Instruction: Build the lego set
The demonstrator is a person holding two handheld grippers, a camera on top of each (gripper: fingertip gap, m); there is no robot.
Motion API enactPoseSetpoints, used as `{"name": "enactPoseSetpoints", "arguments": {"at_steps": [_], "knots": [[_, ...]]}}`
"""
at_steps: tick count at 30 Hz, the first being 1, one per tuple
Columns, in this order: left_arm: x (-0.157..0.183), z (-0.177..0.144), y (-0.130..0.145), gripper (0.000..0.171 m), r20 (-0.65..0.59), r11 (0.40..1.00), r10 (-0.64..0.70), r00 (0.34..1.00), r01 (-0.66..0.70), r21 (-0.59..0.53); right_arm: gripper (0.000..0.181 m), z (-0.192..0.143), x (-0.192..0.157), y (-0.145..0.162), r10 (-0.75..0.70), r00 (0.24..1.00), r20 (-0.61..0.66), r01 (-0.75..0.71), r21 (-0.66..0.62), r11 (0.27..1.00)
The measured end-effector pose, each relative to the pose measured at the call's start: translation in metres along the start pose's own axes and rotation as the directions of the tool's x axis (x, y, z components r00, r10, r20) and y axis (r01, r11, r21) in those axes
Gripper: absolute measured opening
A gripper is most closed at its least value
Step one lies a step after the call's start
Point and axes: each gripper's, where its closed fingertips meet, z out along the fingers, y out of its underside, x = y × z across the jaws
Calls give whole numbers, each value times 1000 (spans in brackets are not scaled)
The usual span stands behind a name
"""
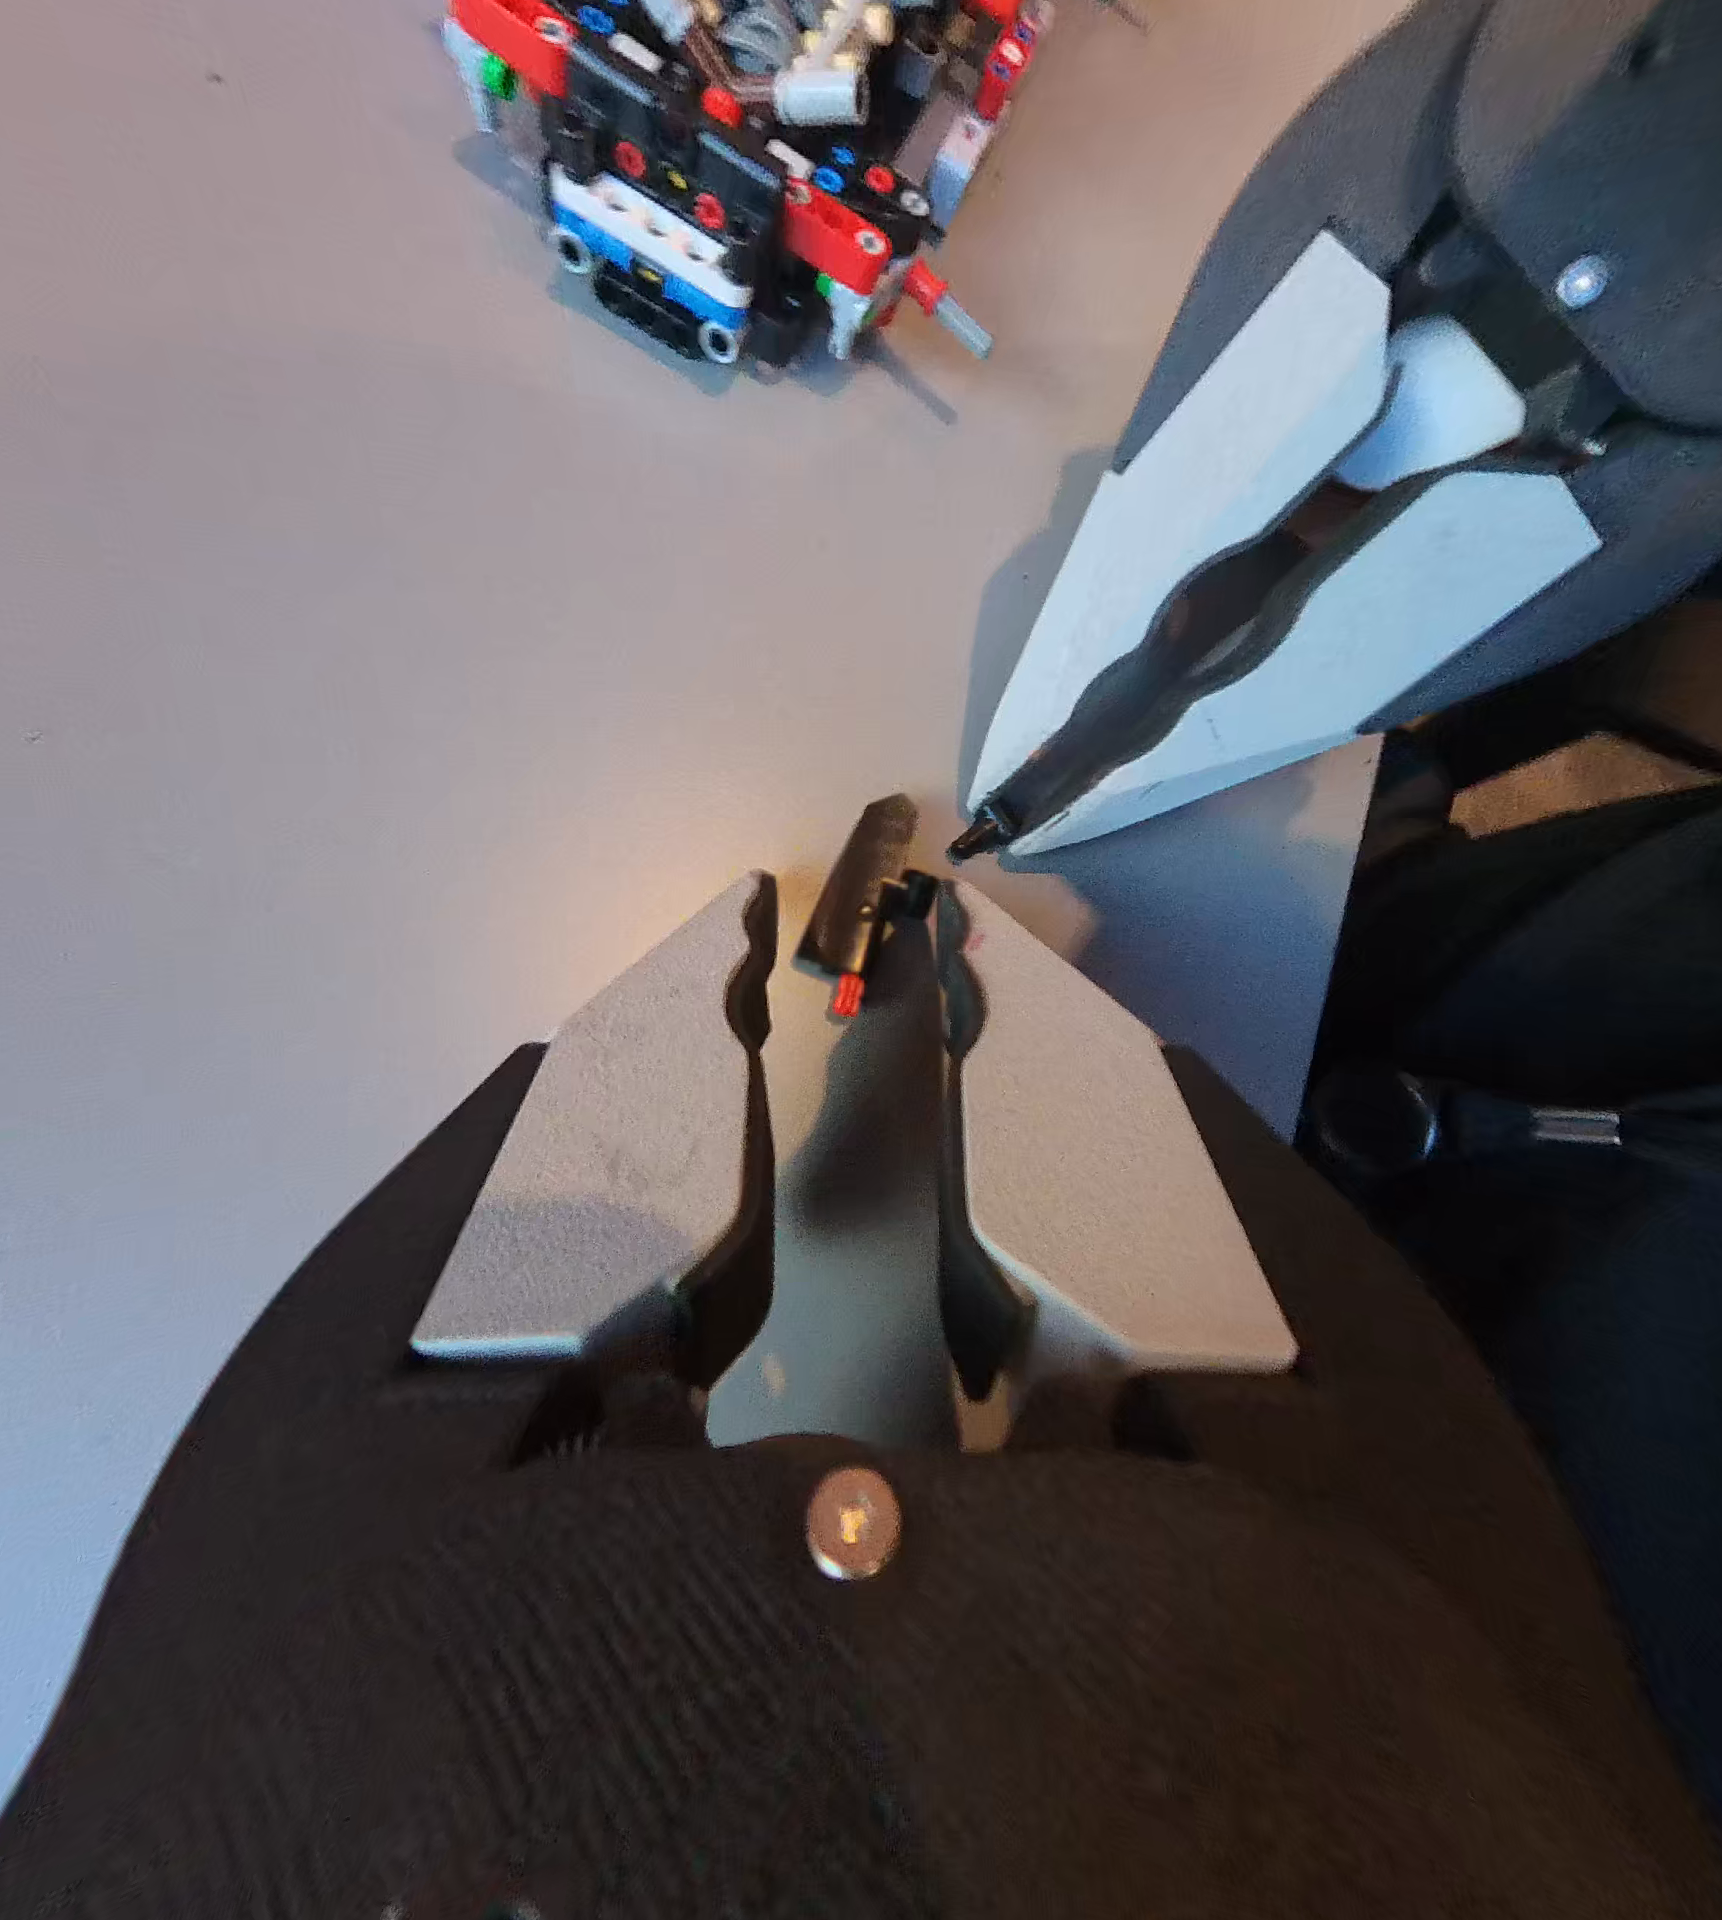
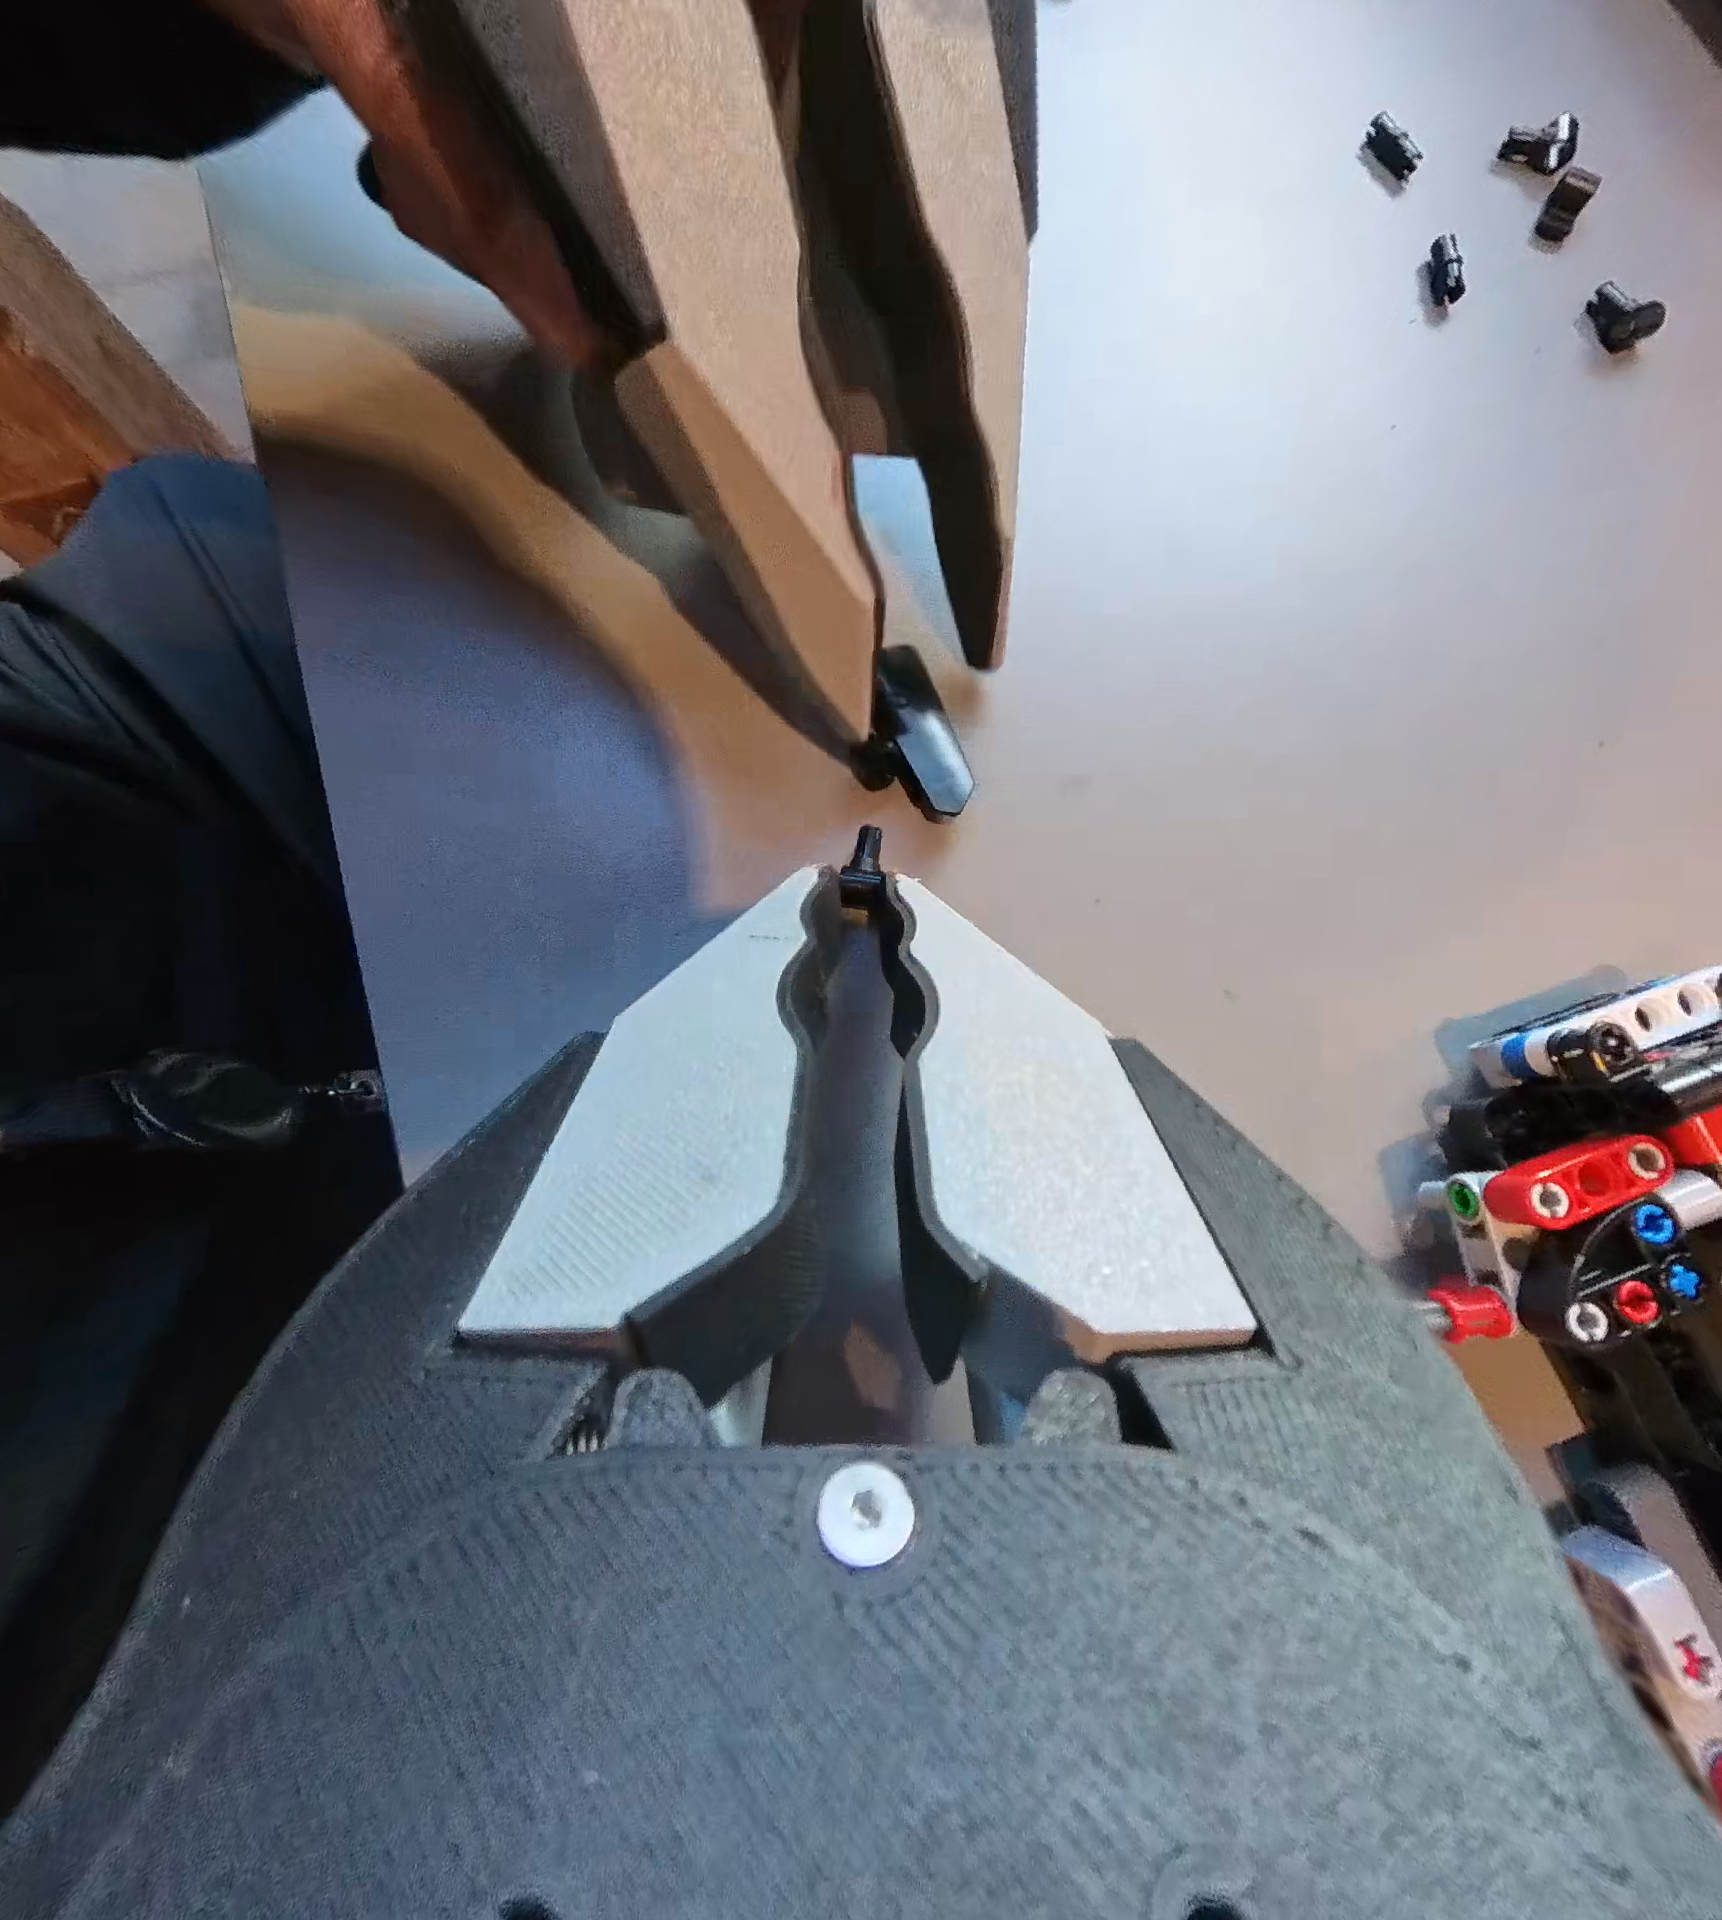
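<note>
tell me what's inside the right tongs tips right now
A small black pin is pinched at the very tips of the right tongs, its stub poking out forward. How much of the pin sits between the pads is hidden.

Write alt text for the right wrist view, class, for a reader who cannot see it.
The right gripper pinches a small black pin at its fingertips, pointing at a black piece under the left gripper just ahead. A partly built lego model stands at the right on the grey table, with loose black pieces beyond.
</note>
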Motion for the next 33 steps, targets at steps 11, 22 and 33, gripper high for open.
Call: {"name": "enactPoseSetpoints", "arguments": {"at_steps": [11,22,33], "knots": [[13,8,4,10,38,999,-2,999,4,-41,4,-4,5,-5,53,998,-32,-52,34,998],[13,9,2,9,72,994,-96,993,92,61,4,-1,4,0,105,994,20,-105,-23,994],[14,7,3,8,166,993,-60,984,41,111,4,-1,5,1,208,976,62,-191,-217,957]]}}
